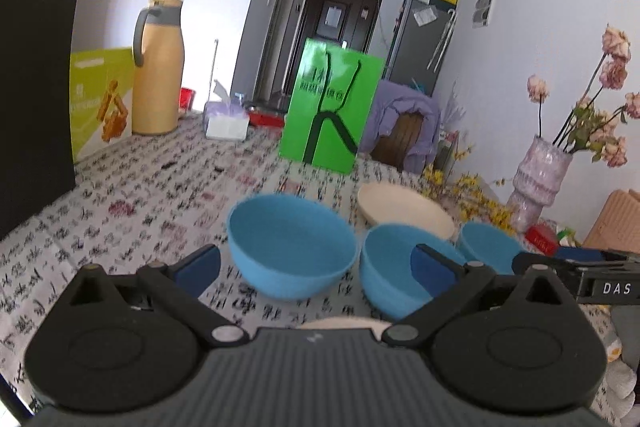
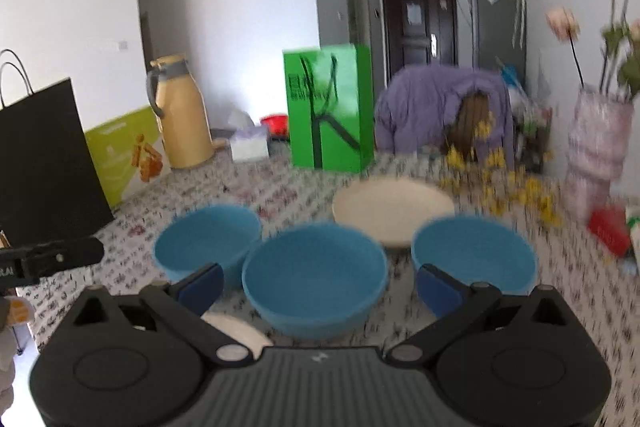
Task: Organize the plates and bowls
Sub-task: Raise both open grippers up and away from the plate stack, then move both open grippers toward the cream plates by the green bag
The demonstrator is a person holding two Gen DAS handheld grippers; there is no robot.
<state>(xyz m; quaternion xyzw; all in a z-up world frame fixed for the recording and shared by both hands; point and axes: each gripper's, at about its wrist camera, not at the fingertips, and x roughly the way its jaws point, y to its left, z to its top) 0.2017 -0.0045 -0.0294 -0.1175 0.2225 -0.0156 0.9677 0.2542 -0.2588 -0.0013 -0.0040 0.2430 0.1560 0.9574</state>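
L gripper (image 1: 316, 269): jaws wide apart, nothing held, hovering above the tablecloth (image 1: 132, 223). Left blue bowl (image 1: 291, 245) sits dead ahead, btwn the fingertips and just past them. Middle blue bowl (image 1: 390, 269) lies behind the R-side finger, right blue bowl (image 1: 486, 245) beyond that; cream plate (image 1: 404, 211) further out, behind the bowls.

R gripper (image 2: 320, 285): also spread wide, empty. Middle bowl centred btwn its tips; other two bowls flank it, just outside each finger. A second cream plate (image 2: 240, 333) peeks out under the gripper body, near side. Frame is blurred, so exact gaps can't be read.

Further off: green bag (image 1: 330, 111), yellow thermos jug (image 1: 158, 67), tissue pack (image 1: 224, 119), vase w/ flowers (image 1: 538, 179) off to the R.

Judgement: bowls all separate, stacking not yet begun. To do well: pick one bowl per gripper, pinch a rim wall w/ one finger inside, one outside, lift clear before crossing neighbours, set down concentric. Risk: thin rim slips, bowl tilts, or a finger nudges the touching-close neighbour.
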